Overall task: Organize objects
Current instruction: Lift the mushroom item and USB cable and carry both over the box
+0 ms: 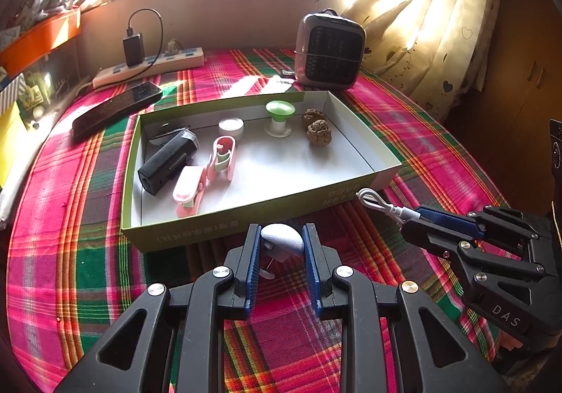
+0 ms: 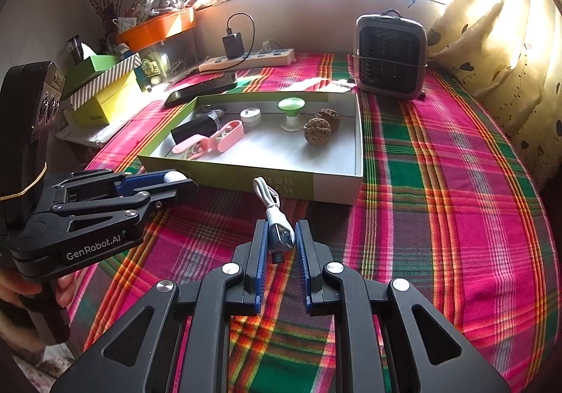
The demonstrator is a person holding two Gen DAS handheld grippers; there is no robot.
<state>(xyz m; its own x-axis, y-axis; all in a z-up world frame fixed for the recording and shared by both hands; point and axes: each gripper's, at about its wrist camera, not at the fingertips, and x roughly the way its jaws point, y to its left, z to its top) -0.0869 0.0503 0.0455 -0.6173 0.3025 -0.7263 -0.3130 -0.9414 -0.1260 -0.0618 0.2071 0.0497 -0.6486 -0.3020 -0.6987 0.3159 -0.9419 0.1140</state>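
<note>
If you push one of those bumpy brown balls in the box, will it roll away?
Probably a little. The two walnuts look round, so a nudge should make one wobble and roll, though the bumpy shell may slow it. The box has walls all round, which would likely stop it. They look hard, not squashy.

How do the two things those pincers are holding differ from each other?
The left gripper holds a small rounded white gadget; the right gripper holds a thin white USB cable. The gadget is one compact lump; the cable is folded into a loop that sticks out past the fingers. Both are white, clamped and held in front of the green box.
</note>
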